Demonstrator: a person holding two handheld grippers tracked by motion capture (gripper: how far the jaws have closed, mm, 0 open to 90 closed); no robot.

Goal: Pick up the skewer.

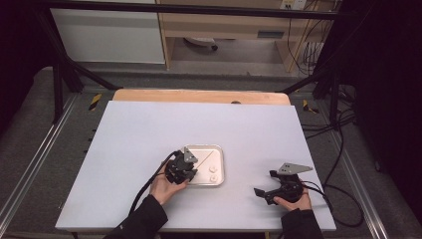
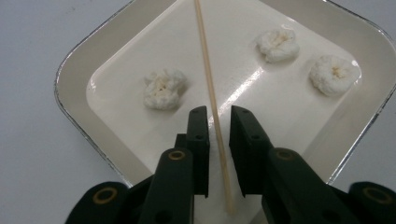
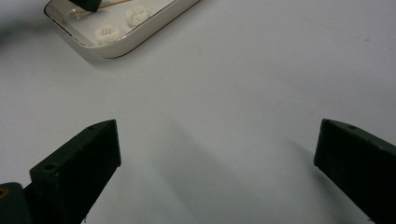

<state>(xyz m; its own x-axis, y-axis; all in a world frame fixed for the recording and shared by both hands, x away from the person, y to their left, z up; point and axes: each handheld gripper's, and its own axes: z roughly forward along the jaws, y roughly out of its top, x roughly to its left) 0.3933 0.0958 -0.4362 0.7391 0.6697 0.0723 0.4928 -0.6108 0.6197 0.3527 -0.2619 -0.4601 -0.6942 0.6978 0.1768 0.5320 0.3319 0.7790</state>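
From my station the high view reads dim and soft, its edges black; glare streaks the tray [image 2: 74,88], and near jaws blur over faint shadows.

No readable text, label, brand, number or sign appears on anything in these views; the marks on the far furniture are too blurred to read.

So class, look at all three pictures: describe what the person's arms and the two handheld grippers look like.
Both forearms wear dark sleeves. Each hand holds a black gripper with two flat, blocky black jaws; the left gripper shows brass-coloured rivets at its linkage joints. A grey three-cornered plate sits on top of the right gripper, and another on the left. A black cable trails from each gripper.
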